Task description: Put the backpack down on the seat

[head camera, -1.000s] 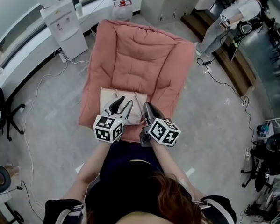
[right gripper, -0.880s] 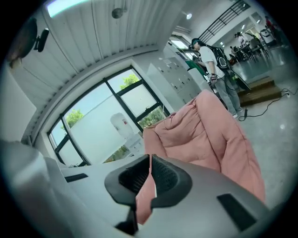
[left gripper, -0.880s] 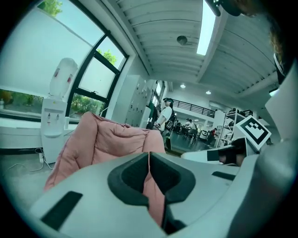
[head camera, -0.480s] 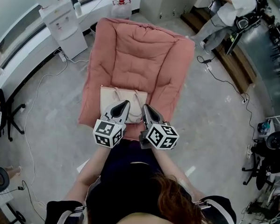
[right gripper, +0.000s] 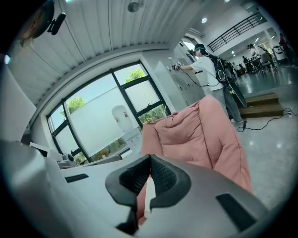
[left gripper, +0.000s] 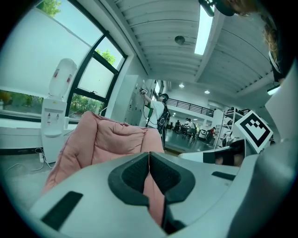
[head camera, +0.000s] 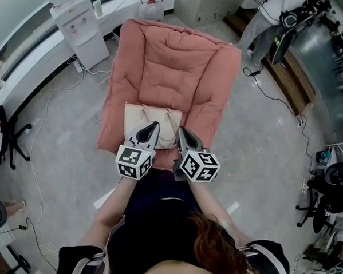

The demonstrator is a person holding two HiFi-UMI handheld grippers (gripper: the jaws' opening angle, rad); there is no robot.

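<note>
The backpack (head camera: pixel 139 116), a pale beige bag, is seen lying flat on the front part of the pink cushioned seat (head camera: pixel 181 59), so the placing itself is judged done. The left claw (head camera: pixel 154 127) and the right claw (head camera: pixel 181 130) are held side by side over the bag's near edge. Each is closed fully with no strap or fabric pinched between its jaws, and only the seat is glimpsed beyond them. Little is judged left but to draw both claws clear.
</note>
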